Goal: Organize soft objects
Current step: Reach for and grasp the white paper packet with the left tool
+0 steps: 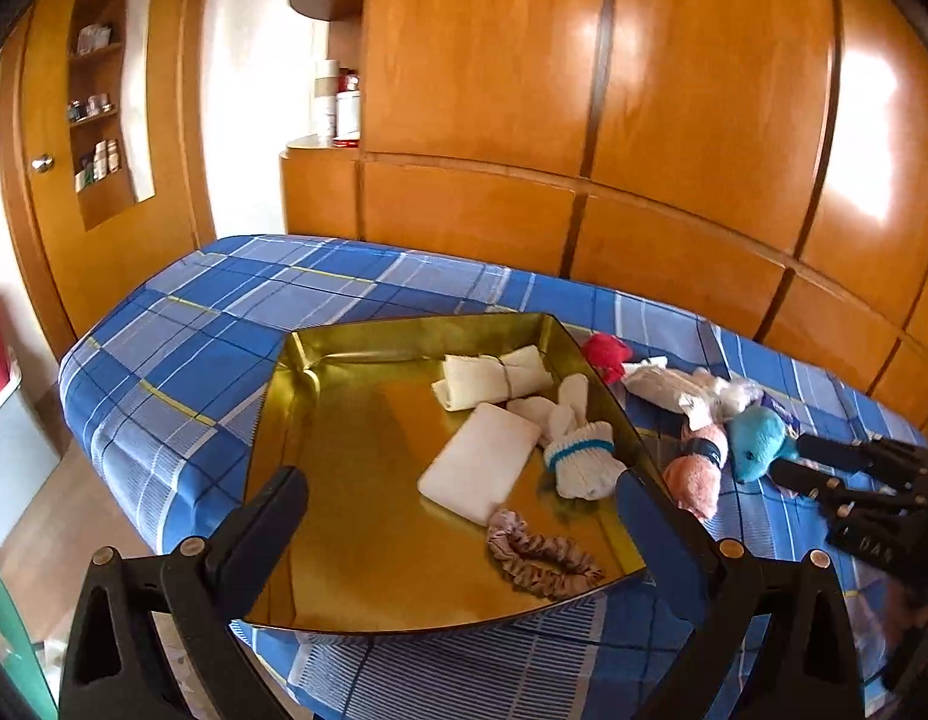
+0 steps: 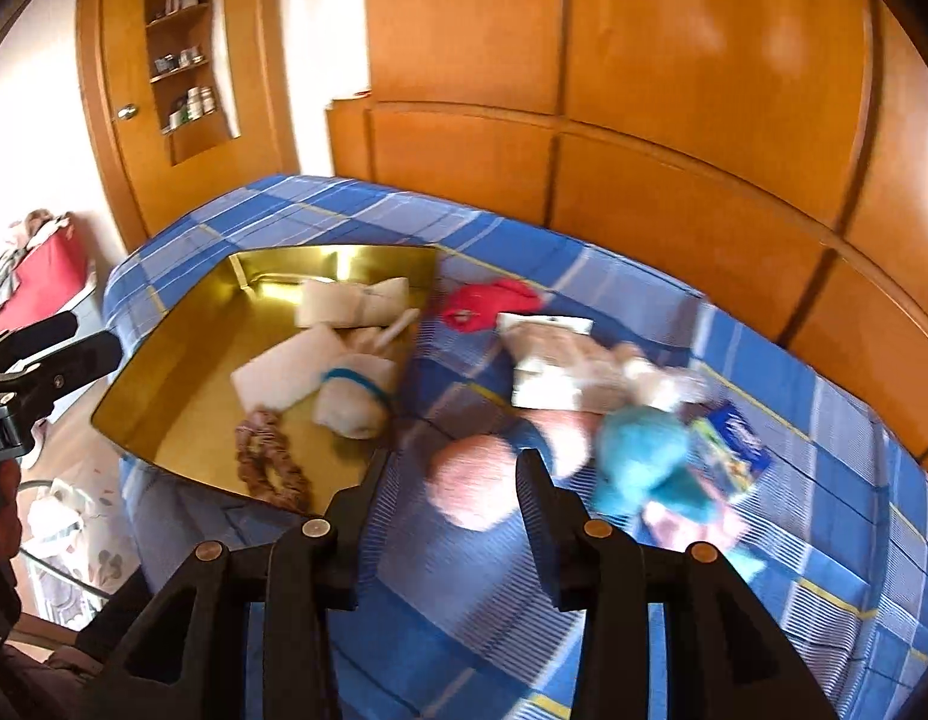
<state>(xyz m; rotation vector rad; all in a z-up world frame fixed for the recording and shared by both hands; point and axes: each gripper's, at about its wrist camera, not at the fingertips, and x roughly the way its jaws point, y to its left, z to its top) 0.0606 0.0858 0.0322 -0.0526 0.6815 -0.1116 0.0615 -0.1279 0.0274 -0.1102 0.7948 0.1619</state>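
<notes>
Jaws: both grippers were wide open, nothing held.
R gripper [image 2: 452, 480]: hung just above pink roll [image 2: 476, 480], which lay between its fingers, long axis running away toward upper right.
L gripper [image 1: 458, 498]: hovered over gold tray [image 1: 344, 540], farther from roll.
Nearer arm: R, by my read.
Tray: already held scrunchie [image 1: 542, 555], white pad [image 1: 482, 462], socks.
Beyond: blue plush [image 2: 650, 462] & red cloth [image 2: 488, 300] on bed, outside tray.

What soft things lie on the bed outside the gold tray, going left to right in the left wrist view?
Red cloth → white wrapped bundle → pink rolled towel → blue plush toy. The right tool reaches in from the right of the toy.
</notes>
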